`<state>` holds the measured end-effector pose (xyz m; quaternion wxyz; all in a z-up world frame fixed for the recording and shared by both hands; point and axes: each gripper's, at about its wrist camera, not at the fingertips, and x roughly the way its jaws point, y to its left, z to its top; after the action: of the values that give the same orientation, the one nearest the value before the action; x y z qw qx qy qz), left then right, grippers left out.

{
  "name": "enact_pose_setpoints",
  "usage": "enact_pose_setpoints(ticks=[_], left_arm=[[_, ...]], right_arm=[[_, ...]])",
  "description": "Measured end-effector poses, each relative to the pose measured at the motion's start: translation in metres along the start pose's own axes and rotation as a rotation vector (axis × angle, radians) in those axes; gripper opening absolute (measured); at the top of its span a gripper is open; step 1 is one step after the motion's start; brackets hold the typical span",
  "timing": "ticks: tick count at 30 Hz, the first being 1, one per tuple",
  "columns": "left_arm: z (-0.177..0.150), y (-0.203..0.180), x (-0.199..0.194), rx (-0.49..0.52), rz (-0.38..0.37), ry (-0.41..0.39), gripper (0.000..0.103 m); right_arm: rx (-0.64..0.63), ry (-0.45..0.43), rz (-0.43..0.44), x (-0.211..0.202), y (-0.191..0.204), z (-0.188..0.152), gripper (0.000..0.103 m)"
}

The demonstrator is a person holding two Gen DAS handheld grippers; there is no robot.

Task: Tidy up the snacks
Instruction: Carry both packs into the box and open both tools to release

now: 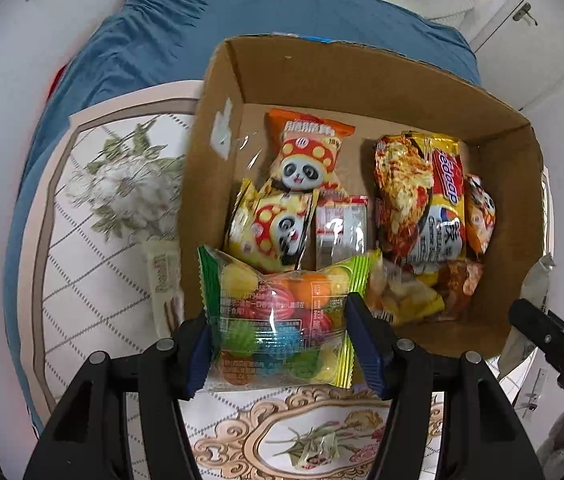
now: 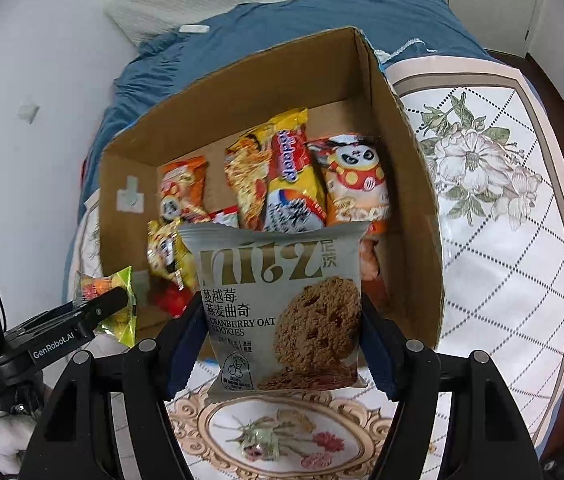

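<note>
Left claw (image 1: 282,336) grips a clear green-edged candy bag (image 1: 282,320); right claw (image 2: 282,336) grips a grey oat-cookie packet (image 2: 282,312), hiding snacks in the brown cardboard box (image 2: 409,184) beyond.

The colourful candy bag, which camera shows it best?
The left wrist view: the candy bag fills the centre, clamped in the left gripper. The right wrist view catches only its crumpled side at the far left.
</note>
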<state>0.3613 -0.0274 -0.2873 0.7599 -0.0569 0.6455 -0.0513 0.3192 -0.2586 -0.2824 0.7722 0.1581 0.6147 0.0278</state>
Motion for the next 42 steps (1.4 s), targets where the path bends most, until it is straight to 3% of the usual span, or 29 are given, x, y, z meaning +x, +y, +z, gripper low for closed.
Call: enact_pose_setpoints(ticks=[8,14,17,23,26,27,28,37,42], left_arm=[[0.054,-0.019,0.012,0.015,-0.057,0.027,0.058],[0.09,-0.036,0.031,0.041,-0.077,0.075,0.058],[0.099,-0.041,0.044,0.046,-0.089,0.104,0.058],[0.104,-0.057,0.061,0.108,-0.07,0.125,0.059],[0.104,-0.057,0.066,0.087,-0.102,0.145,0.082],[0.104,-0.056,0.065,0.086,-0.102,0.136,0.087],[0.104,-0.056,0.063,0.086,-0.095,0.128,0.088],[0.097,-0.058,0.05,0.083,-0.075,0.088,0.089],[0.077,-0.055,0.026,0.096,-0.04,0.023,0.089]], right_arm=[[0.048,0.024,0.012,0.03,-0.003,0.039,0.073],[0.002,0.047,-0.027,0.043,0.008,0.076,0.073],[-0.027,0.059,-0.043,0.046,0.011,0.078,0.073],[-0.008,0.115,-0.037,0.06,0.005,0.055,0.073],[0.012,0.161,-0.048,0.074,0.001,0.044,0.077],[0.022,0.189,-0.056,0.081,-0.001,0.04,0.089],[0.028,0.203,-0.055,0.085,-0.002,0.038,0.098],[0.029,0.164,-0.078,0.076,-0.003,0.032,0.097],[-0.001,0.115,-0.107,0.06,0.002,0.034,0.097]])
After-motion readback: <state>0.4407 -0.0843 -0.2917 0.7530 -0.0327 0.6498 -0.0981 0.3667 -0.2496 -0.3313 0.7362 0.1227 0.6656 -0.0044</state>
